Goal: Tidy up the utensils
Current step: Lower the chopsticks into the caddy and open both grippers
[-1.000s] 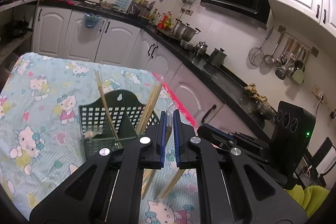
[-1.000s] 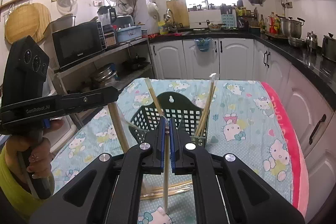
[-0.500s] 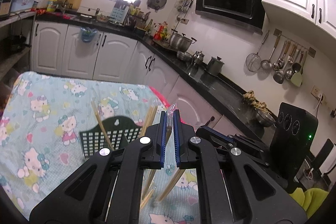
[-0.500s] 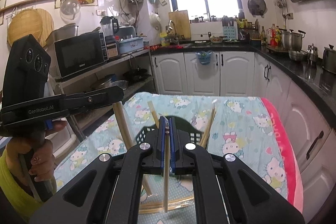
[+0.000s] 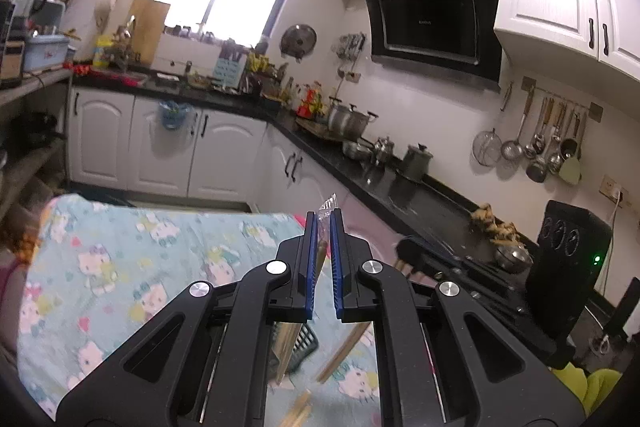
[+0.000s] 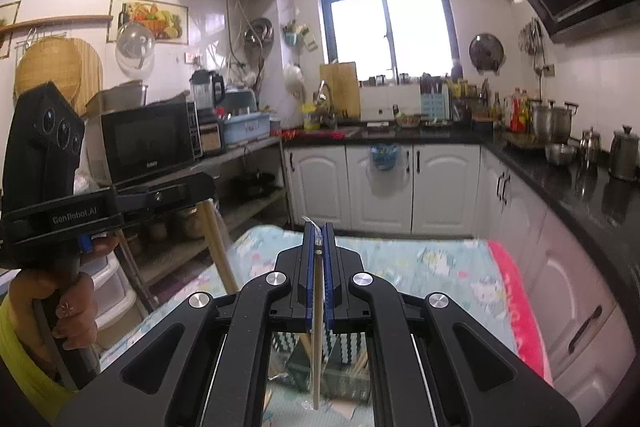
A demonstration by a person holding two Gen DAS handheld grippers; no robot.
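Observation:
My left gripper [image 5: 325, 223] is shut on a chopstick in a clear wrapper [image 5: 320, 255], whose crimped top pokes above the blue pads. My right gripper [image 6: 319, 231] is shut on another wrapped chopstick [image 6: 317, 347] that hangs straight down below the pads. Both grippers are held high over the table. The green slotted basket [image 6: 344, 359] shows far below between the right gripper's arms, with chopsticks leaning in it. In the left wrist view only a corner of the basket [image 5: 302, 343] shows, with loose chopsticks [image 5: 344, 351] on the cloth beside it. The left gripper [image 6: 204, 187] and its chopstick also appear in the right wrist view.
The table wears a pale blue cartoon-cat cloth [image 5: 120, 267] with a pink edge [image 6: 516, 291]. A person's hand [image 6: 72, 311] grips the left tool's handle. White cabinets and a black counter [image 6: 580, 179] with pots run behind and to the right; a shelf with a microwave [image 6: 148, 143] stands left.
Both grippers have risen with their chopsticks still held. The basket and table have dropped to the bottom of both views, and more of the kitchen walls shows.

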